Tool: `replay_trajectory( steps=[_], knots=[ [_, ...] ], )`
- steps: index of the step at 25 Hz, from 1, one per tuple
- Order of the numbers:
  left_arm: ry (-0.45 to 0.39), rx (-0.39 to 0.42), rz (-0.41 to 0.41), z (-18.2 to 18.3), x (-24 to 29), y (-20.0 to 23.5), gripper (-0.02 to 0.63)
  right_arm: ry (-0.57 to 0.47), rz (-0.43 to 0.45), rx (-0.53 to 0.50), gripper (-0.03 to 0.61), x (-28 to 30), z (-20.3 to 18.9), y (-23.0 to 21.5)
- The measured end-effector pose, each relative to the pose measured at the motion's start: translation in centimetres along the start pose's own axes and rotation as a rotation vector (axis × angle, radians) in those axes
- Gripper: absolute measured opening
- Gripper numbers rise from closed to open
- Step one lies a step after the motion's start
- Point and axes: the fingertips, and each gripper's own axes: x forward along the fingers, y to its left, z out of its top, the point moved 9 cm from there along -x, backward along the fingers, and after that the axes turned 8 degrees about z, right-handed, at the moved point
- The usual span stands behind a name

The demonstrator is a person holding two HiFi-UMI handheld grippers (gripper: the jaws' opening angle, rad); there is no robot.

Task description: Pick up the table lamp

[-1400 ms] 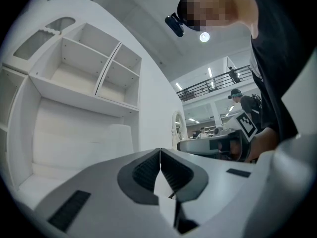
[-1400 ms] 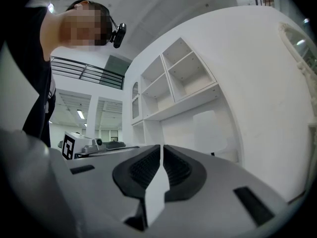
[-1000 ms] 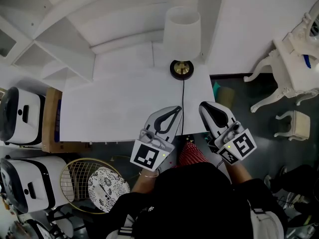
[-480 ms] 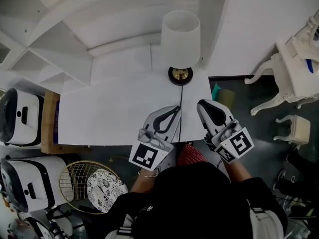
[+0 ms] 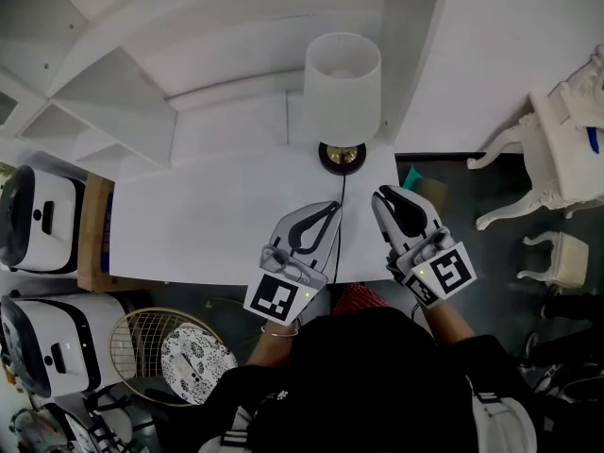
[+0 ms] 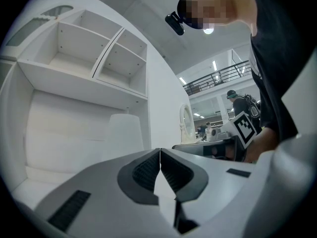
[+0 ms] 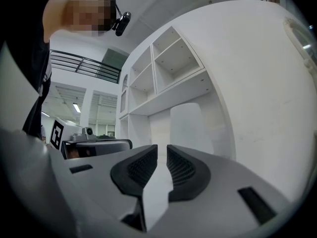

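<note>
Head view: your left claw (image 5: 330, 208) and right claw (image 5: 381, 196) lie level over the desk's (image 5: 189, 225) near edge, with the cord (image 5: 343, 198) running between them. The lamp (image 5: 342, 88) stands just ahead of both tips, untouched. This placing appears meant for a grasp from two sides.

Left gripper view: the jaws are pressed together with nothing between them. The shade (image 6: 124, 135) sits ahead, slightly left of the tips.

Right gripper view: the jaws have just been opening and show a narrow, empty gap. The shade stands directly ahead, likely your intended target.

Overhead head view, level gripper views, shared lamp (image 5: 342, 83)
</note>
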Motion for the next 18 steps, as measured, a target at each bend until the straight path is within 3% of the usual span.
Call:
replay_trajectory(
  steps=[2,18],
  knots=[
    [0.003,0.001,0.008,-0.1,0.5,0.3,0.014,0.009,0.006,0.006,0.071,0.5,-0.2,-0.8],
    [0.031,0.004,0.068,-1.7,3.4,2.0,0.014,0.07,0.007,0.005,0.104,3.3,-2.8,-5.6]
  ],
)
